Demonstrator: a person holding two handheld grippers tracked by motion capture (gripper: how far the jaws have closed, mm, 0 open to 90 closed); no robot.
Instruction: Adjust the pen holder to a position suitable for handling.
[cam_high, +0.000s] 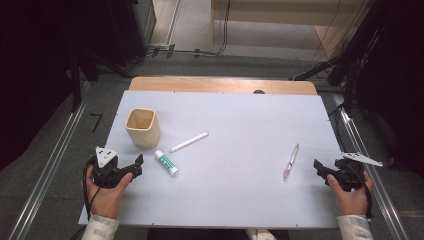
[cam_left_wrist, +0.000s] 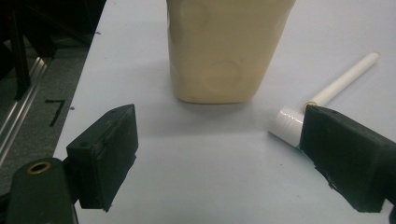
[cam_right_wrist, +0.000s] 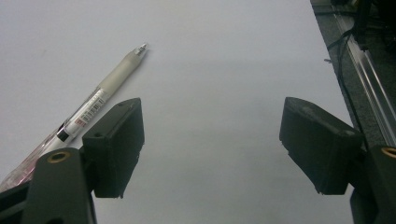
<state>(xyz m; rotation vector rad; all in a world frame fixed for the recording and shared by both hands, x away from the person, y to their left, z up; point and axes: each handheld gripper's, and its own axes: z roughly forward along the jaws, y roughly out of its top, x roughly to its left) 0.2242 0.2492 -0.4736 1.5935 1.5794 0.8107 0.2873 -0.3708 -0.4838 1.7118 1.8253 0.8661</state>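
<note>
A beige cup (cam_high: 142, 127) stands upright at the table's left. To its right lie a white stick-shaped pen (cam_high: 188, 142) and a glue stick (cam_high: 166, 162) with a green label. A clear pen (cam_high: 290, 161) lies at the right. My left gripper (cam_high: 136, 167) rests near the front left, open, pointing at the glue stick. In the left gripper view the cup (cam_left_wrist: 229, 51) is straight ahead, the glue stick's white end (cam_left_wrist: 287, 123) sits by the right jaw, and the gripper (cam_left_wrist: 217, 135) holds nothing. My right gripper (cam_high: 320, 171) is open and empty, with the clear pen (cam_right_wrist: 98, 100) beside its left jaw (cam_right_wrist: 212, 130).
The pale table top (cam_high: 240, 115) has a wooden strip along its far edge. Metal rails (cam_high: 47, 170) run along the floor on both sides. Cables lie on the floor beyond the table.
</note>
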